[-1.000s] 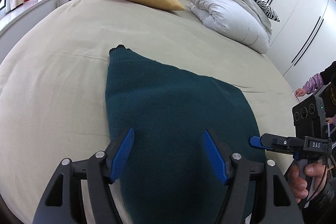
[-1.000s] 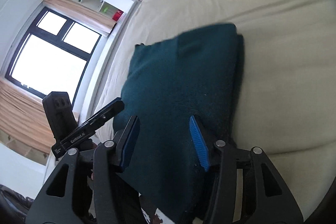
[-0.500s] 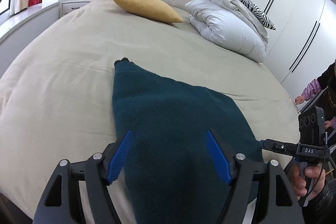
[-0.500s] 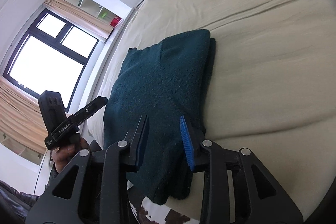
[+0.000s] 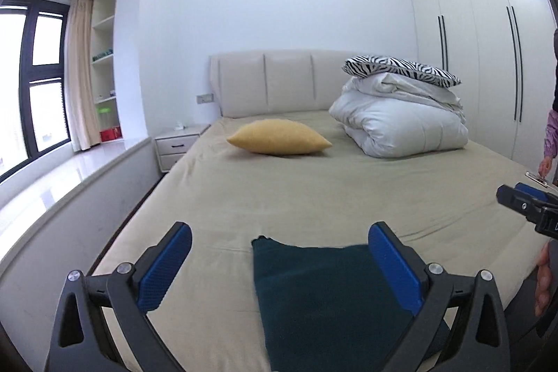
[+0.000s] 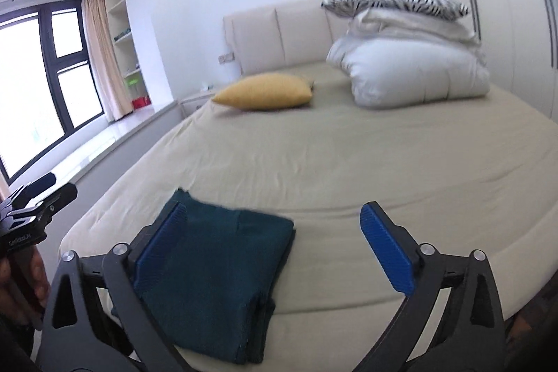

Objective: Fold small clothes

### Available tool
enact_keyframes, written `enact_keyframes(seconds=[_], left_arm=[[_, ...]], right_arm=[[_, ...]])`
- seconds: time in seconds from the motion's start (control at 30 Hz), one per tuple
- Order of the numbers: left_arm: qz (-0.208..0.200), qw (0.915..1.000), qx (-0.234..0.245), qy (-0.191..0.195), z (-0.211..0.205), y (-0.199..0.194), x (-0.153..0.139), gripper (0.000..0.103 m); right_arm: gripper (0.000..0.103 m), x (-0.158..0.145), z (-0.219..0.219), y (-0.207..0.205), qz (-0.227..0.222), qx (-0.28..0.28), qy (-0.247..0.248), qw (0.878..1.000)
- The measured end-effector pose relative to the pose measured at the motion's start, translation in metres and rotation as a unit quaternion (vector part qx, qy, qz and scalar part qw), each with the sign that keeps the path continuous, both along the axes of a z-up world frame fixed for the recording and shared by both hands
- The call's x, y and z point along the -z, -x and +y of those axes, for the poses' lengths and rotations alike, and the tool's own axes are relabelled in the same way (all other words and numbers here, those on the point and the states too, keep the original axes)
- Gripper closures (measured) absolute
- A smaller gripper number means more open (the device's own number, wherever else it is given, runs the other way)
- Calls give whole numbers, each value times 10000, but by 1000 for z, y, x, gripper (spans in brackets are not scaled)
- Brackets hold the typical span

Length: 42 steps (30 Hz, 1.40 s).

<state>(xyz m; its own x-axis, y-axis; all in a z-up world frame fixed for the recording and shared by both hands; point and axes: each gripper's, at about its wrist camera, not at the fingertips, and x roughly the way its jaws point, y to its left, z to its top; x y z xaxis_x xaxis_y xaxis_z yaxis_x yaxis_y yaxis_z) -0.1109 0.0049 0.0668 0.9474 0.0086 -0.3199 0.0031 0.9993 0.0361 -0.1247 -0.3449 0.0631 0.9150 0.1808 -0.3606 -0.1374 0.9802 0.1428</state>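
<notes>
One dark teal garment (image 6: 216, 281) lies folded into a compact rectangle at the near edge of the bed (image 6: 348, 162), toward its near left corner, flat on the beige sheet with doubled layers showing along its right side. Both of your tongs are spread wide and hold nothing: the left gripper (image 5: 279, 267) hovers above the garment with its right blue pad over the cloth's right edge, and the right gripper (image 6: 279, 246) hovers with its left pad over the garment's left part and its right pad above bare sheet. Judging by the tidy shape, the fold looks close to finished, so the step in hand seems to be checking and squaring it. To do that well, lower one gripper onto the stacked edge to press the layers flat, and keep the other clear so you do not drag the knit out of line; if a corner sticks out, pinch only that layer and tuck it level. Counting the rest: one yellow pillow (image 5: 279, 137) sits toward the far edge by the headboard (image 5: 268, 82), one white folded duvet (image 5: 401, 124) sits at the far right corner, and one zebra-striped pillow (image 5: 397, 67) rests on top of it. Two grippers, one garment, two pillows.
</notes>
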Motion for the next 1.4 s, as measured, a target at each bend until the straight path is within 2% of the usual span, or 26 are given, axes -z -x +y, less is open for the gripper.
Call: enact_keyframes(seconds=[0.07, 0.13, 0.2, 0.33, 0.4, 0.5, 0.57, 0.67, 0.8, 1.13, 1.4], left_arm=[[-162, 9989, -407, -140, 2, 8, -7, 0], [-194, 9983, -497, -247, 3, 10, -9, 0], [18, 9991, -406, -112, 7, 5, -5, 0], [803, 9960, -400, 3, 8, -15, 24, 0], [1210, 9918, -384, 149, 7, -24, 45, 0], [1707, 9840, -410, 298, 5, -29, 72, 0], [1909, 9801, -431, 319, 4, -32, 84, 0], [2173, 9743, -397, 429, 3, -37, 97, 0], [2377, 9692, -496, 412, 2, -41, 107, 0], [2567, 9640, -537, 444, 0, -41, 116, 0], [2595, 9632, -542, 444, 2, -40, 118, 0]], right_arm=[[0, -19, -1, 12, -361, 158, 60, 9992], [0, -34, 0, 18, -500, 198, 109, 9985], [0, -47, 3, 24, -607, 187, 123, 9979], [0, -59, 16, 27, -518, 3, 232, 9984], [0, -52, 25, 20, -219, -107, 343, 9991], [0, -19, 35, -2, 691, -196, 418, 9965], [0, 9, 39, -14, 1235, -209, 350, 9915], [0, 44, 49, -27, 1737, -134, 523, 9833], [0, 69, 60, -35, 2008, -25, 867, 9758], [0, 82, 56, -41, 2264, 107, 807, 9706], [0, 90, 60, -41, 2381, 76, 878, 9672]])
